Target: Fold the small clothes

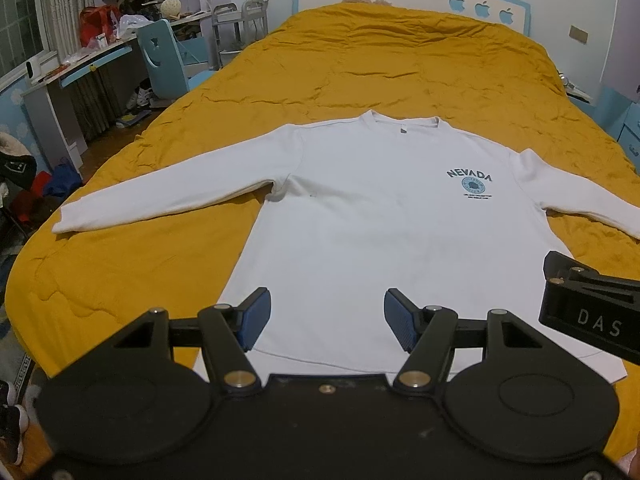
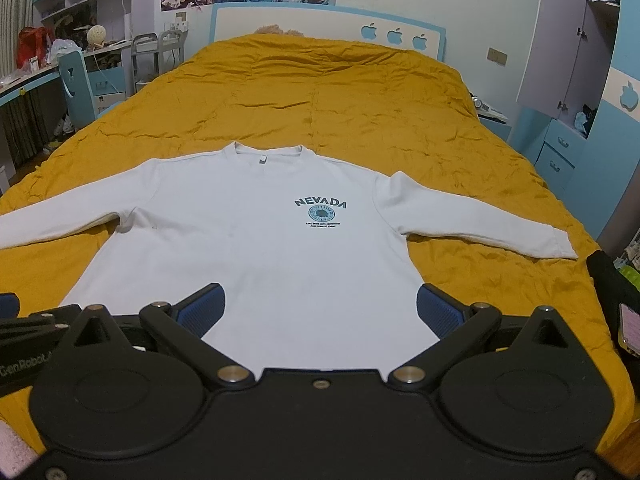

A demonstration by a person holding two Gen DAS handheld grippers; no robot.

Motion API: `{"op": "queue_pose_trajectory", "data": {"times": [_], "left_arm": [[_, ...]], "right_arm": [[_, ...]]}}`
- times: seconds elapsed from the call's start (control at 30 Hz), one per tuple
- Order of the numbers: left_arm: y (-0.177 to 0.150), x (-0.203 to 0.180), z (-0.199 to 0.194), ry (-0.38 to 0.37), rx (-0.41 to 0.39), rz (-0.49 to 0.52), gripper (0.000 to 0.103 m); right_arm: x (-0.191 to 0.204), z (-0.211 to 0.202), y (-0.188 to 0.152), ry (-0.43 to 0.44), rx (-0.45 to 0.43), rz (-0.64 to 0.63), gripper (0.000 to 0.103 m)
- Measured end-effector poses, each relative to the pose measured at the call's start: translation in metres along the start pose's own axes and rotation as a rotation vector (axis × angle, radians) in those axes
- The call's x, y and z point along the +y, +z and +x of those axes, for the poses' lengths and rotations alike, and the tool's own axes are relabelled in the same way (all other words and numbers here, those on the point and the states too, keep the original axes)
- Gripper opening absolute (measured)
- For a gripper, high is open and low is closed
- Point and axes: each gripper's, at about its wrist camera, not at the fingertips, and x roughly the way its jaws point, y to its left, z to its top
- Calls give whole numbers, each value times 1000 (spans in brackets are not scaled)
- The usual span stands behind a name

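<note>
A white long-sleeved sweatshirt (image 1: 360, 208) with a dark "NEVADA" print lies flat, front up, on the yellow bedspread (image 1: 380, 64), sleeves spread to both sides and collar at the far end. It also shows in the right wrist view (image 2: 248, 248). My left gripper (image 1: 327, 322) is open and empty, just above the hem at its left part. My right gripper (image 2: 320, 312) is open and empty, above the hem at its right part. The right gripper's body shows at the right edge of the left wrist view (image 1: 592, 312).
The bedspread (image 2: 340, 92) covers the whole bed up to a white and blue headboard (image 2: 320, 20). A desk and blue chair (image 1: 164, 60) stand left of the bed. Blue drawers and a wardrobe (image 2: 568, 140) stand to its right. Clothes and shoes lie on the floor at left.
</note>
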Motion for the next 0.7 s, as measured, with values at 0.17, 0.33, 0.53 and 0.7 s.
{"op": "queue_pose_trajectory", "data": {"times": [0.17, 0.33, 0.53, 0.7], "left_arm": [[0, 1, 2, -5, 6, -3, 66], [2, 6, 7, -41, 21, -11, 66], [3, 12, 15, -45, 31, -17, 66], [10, 32, 24, -114, 39, -68, 66]], "right_arm": [[2, 3, 0, -2, 8, -7, 103], [5, 7, 0, -7, 16, -11, 103], [11, 11, 0, -11, 27, -28, 103], [17, 15, 3, 5, 26, -42, 103]]}}
